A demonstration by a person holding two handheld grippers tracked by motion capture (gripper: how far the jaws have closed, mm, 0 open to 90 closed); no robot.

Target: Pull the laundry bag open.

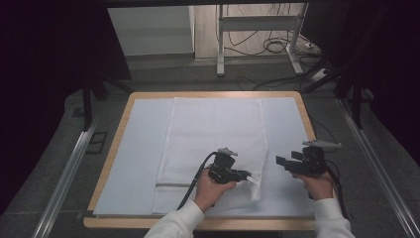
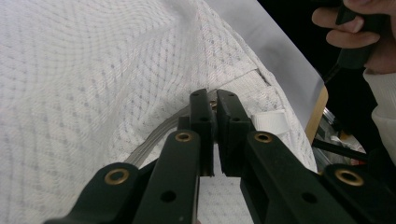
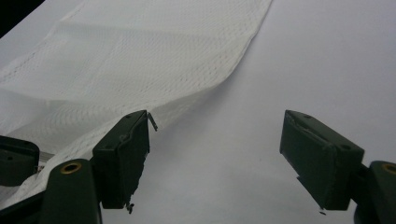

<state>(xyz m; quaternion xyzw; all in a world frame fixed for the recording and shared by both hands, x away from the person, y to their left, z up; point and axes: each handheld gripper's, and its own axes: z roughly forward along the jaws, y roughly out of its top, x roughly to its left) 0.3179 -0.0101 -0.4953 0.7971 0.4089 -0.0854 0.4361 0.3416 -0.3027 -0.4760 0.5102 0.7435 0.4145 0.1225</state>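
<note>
Nearest to the person, the left gripper (image 1: 246, 175) has its jaws pinched together on the white mesh laundry bag (image 1: 213, 144), right at the bag's near right corner where the zipper runs. In the left gripper view you can see a small brass bit, looks like the zipper pull (image 2: 213, 105), caught between the pads, with a white tab (image 2: 271, 122) just beside it. That corner is lifted a little off the white sheet (image 1: 138, 163) that covers the table.

The right gripper (image 1: 283, 162) sits just to the right of that corner, near the table's right edge, jaws spread wide with nothing between them. So the bag lies to its left, and the left hand is clearly the nearer one, already on it.

The bag's long axis runs from the near edge away to the far edge, down the middle of the table (image 1: 292, 94). My guess is the next move runs along the near hem, across to the left. There's bare sheet on both sides of the bag, and nothing else on the table to bump.
</note>
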